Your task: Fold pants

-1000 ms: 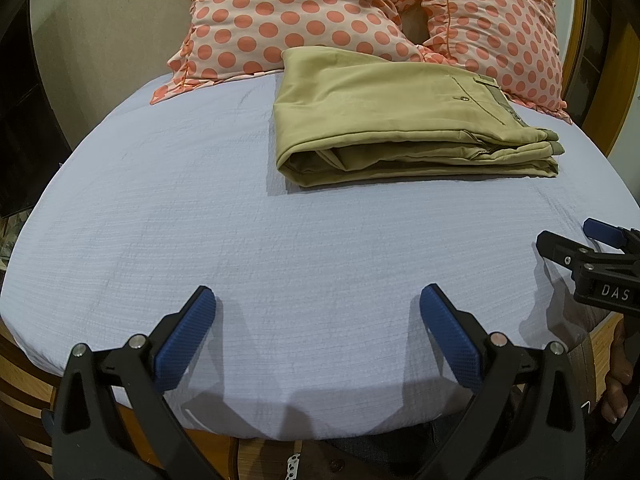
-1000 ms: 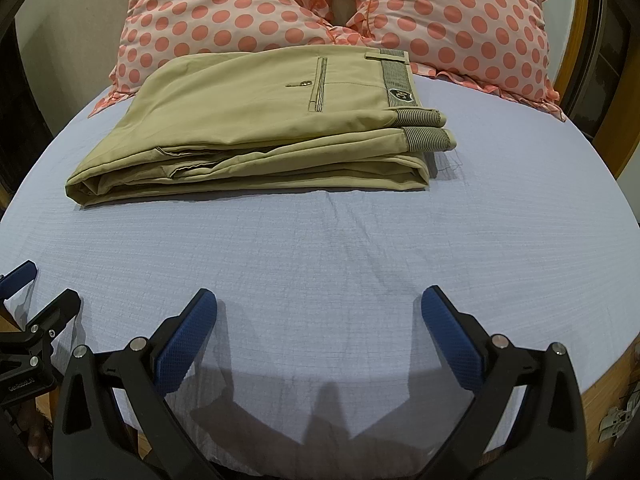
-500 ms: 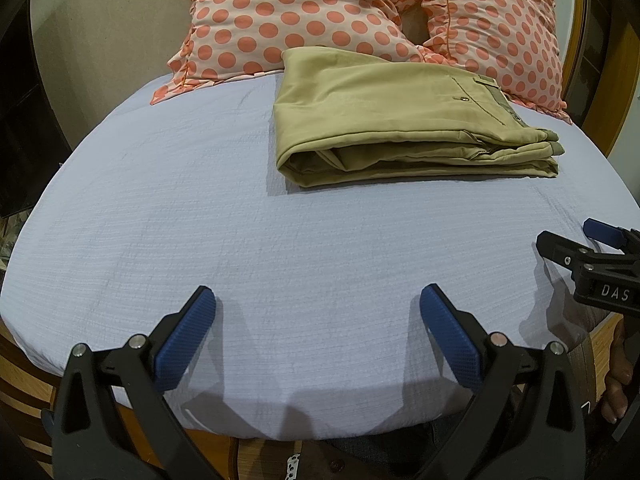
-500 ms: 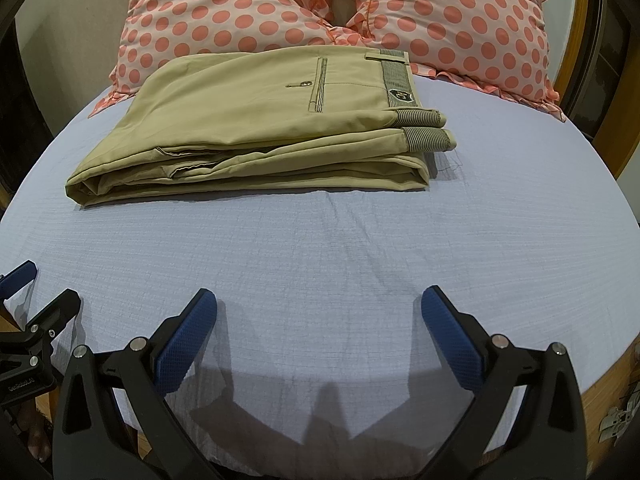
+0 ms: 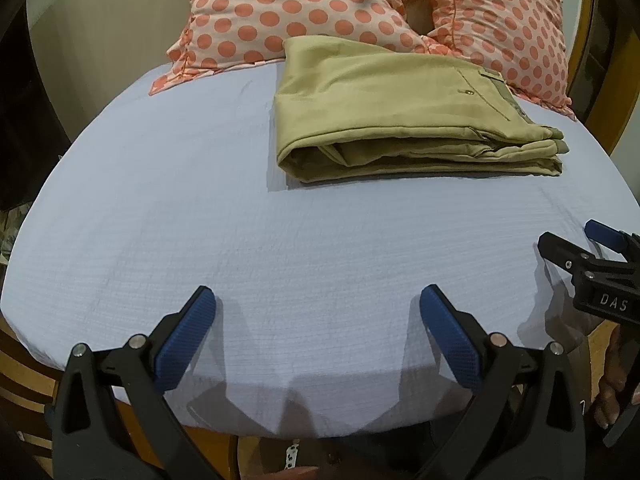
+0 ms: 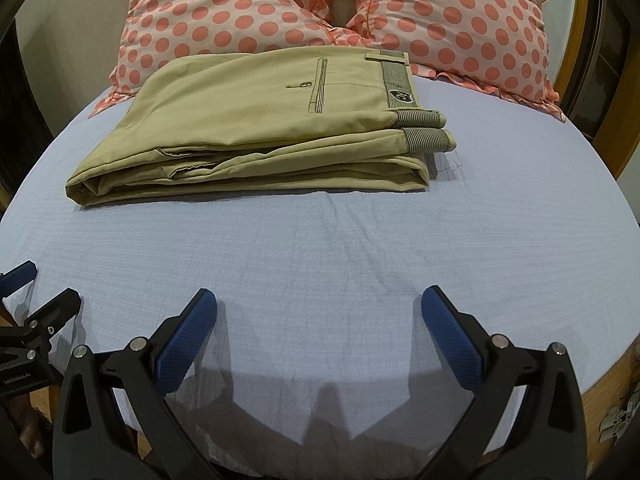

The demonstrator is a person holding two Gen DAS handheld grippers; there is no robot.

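The khaki pants (image 5: 392, 120) lie folded in a flat stack at the far side of the bed, against the pillows; in the right wrist view (image 6: 260, 128) the back pocket and striped waistband face up. My left gripper (image 5: 318, 312) is open and empty, low over the near edge of the light blue sheet (image 5: 200, 220), well short of the pants. My right gripper (image 6: 318, 312) is open and empty too, over the near edge, also apart from the pants. Each gripper shows at the edge of the other's view.
Two pink pillows with coral dots (image 6: 280, 8) lean at the head of the bed behind the pants. A wooden bed frame (image 5: 588, 20) runs along the right side. The sheet (image 6: 500, 220) between grippers and pants is flat.
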